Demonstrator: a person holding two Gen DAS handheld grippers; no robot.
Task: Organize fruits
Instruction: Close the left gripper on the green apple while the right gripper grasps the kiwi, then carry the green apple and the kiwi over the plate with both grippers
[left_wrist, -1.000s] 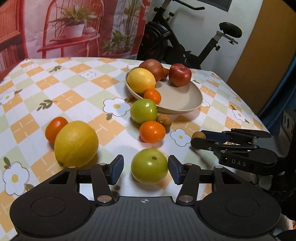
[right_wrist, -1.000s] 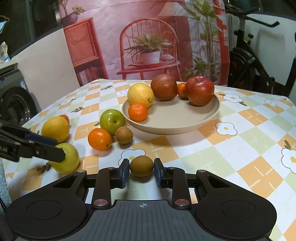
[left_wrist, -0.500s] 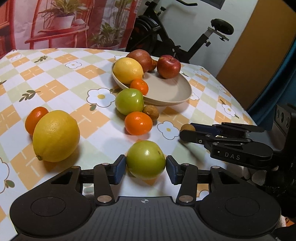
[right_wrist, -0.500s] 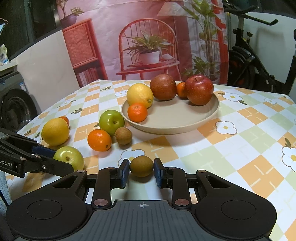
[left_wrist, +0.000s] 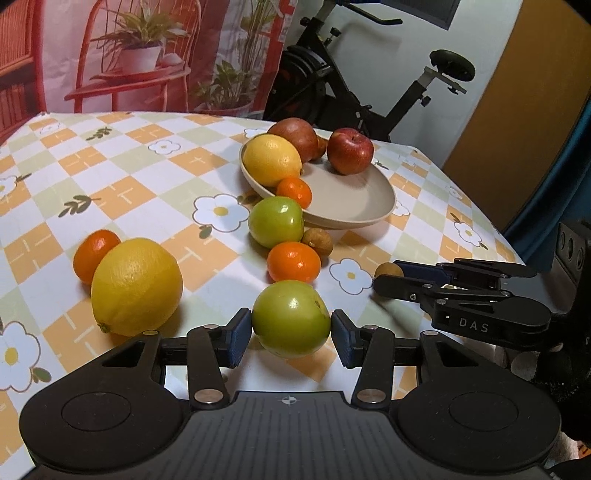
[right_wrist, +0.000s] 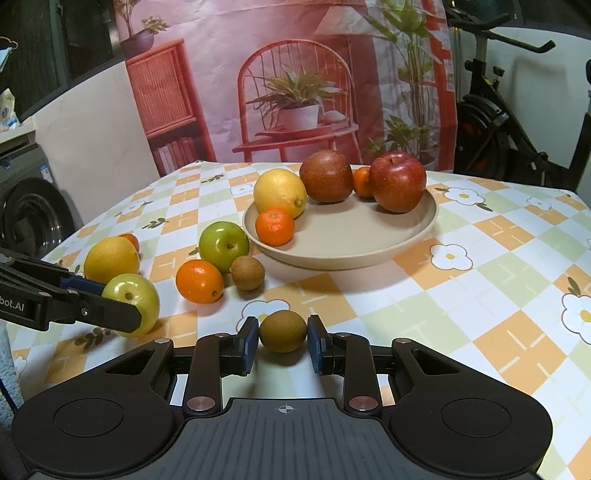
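**Two fruits held, plate waiting**

The left gripper (left_wrist: 291, 330) squeezes a round green apple (left_wrist: 290, 317). The right gripper (right_wrist: 282, 339) squeezes a small brown kiwi (right_wrist: 283, 330). Both fruits sit low by the checked tablecloth (right_wrist: 461, 295), near the beige plate (right_wrist: 369, 254). Smooth round fruit could slip and roll. The right gripper reads "DAS"; the left shows "bot.AI".

"DAS" on right tongs (left_wrist: 384, 274) body; "bot.AI", seemingly cut off, on left tongs (right_wrist: 122, 304) arm.
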